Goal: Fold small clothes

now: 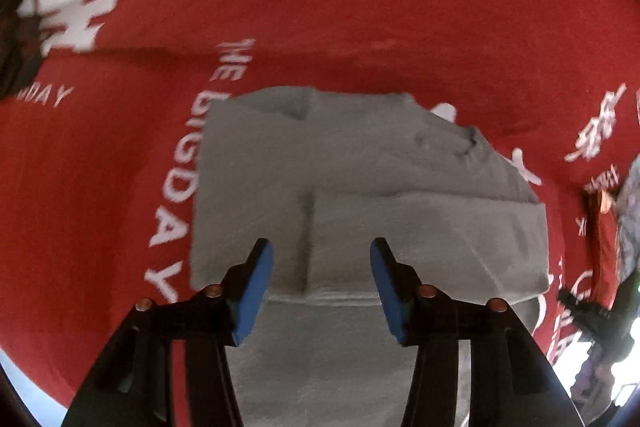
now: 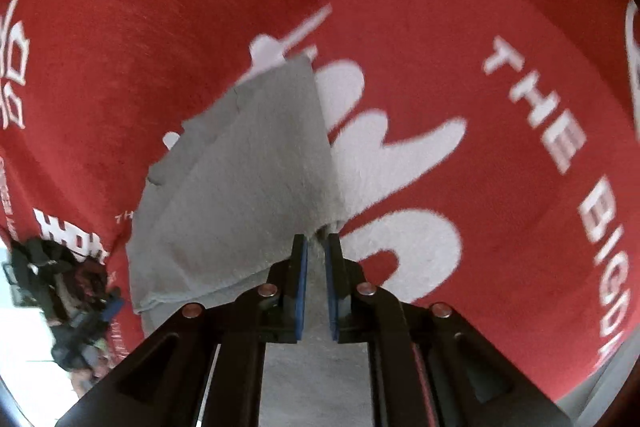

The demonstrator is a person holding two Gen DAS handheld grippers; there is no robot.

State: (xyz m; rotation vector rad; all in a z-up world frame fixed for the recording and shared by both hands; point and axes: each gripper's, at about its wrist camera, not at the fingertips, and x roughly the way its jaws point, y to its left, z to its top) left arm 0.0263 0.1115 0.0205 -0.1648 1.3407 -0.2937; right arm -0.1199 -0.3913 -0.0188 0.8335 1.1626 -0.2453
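From the left wrist, the left gripper (image 1: 322, 277) is wide apart above the gray cloth (image 1: 360, 195), which lies folded on the red cover (image 1: 360, 7).

From the right wrist, the right gripper (image 2: 316, 259) pinches the gray cloth (image 2: 248, 179) at its near corner.

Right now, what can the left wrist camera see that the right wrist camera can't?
Only the left wrist view shows the left tongs wide open, hovering over the folded grey garment, whose stacked layers lie flat.

Only the right wrist view shows the right tongs nearly closed, pinching an edge of the grey garment, with big white shapes printed beside it.

Both show the grey garment on the red cloth with white "THE BIGDAY" lettering.
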